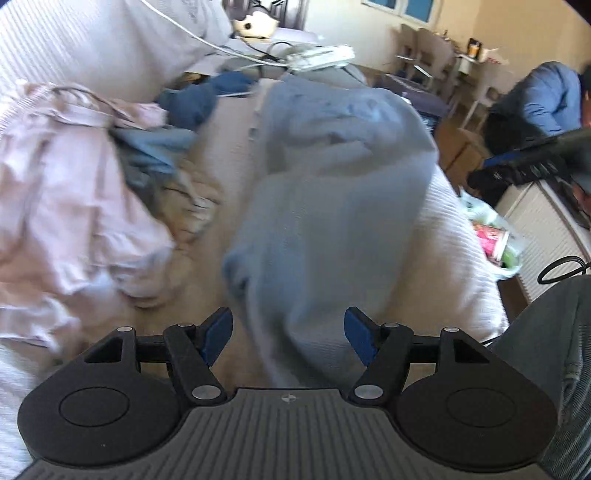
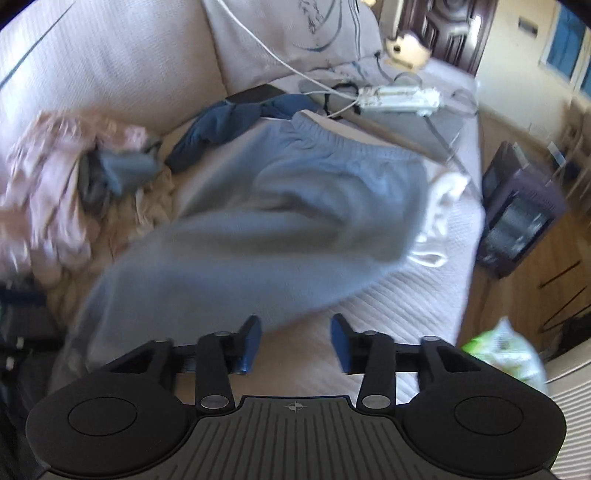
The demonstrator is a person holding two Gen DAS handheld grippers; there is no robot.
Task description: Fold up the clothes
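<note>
Nearest the left wrist camera, the left gripper (image 1: pixel 288 338) stands with its blue pads apart; the lower end of the grey-blue sweatpants (image 1: pixel 332 192) lies between the pads, but no pad presses on the cloth, so it reads as released. On the right wrist view, the right gripper (image 2: pixel 295 343) is likewise unclenched, jaws parted over bare ribbed bedcover (image 2: pixel 388 306), with the edge of the sweatpants (image 2: pixel 266 229) just beside its left pad and apart from it. The sweatpants lie spread on the bed, running away from both grippers, the elastic waistband (image 2: pixel 343 142) at the far end. Both frames are motion-blurred, so whether the cloth brushes the left pad cannot be told. Left of the sweatpants sits a heap of pink clothing (image 1: pixel 66 177) with a small grey-blue garment (image 1: pixel 155 147) tucked against it and a beige piece below. Beyond these lies a dark blue garment (image 2: pixel 221 125). Farther back, a white power strip (image 2: pixel 399 98) with cables rests on the bed near the pillows (image 2: pixel 295 33). Off the bed's right edge, a plastic bag (image 2: pixel 506 354) sits on the floor. A person in a blue top (image 1: pixel 546 99) is at the far right.
</note>
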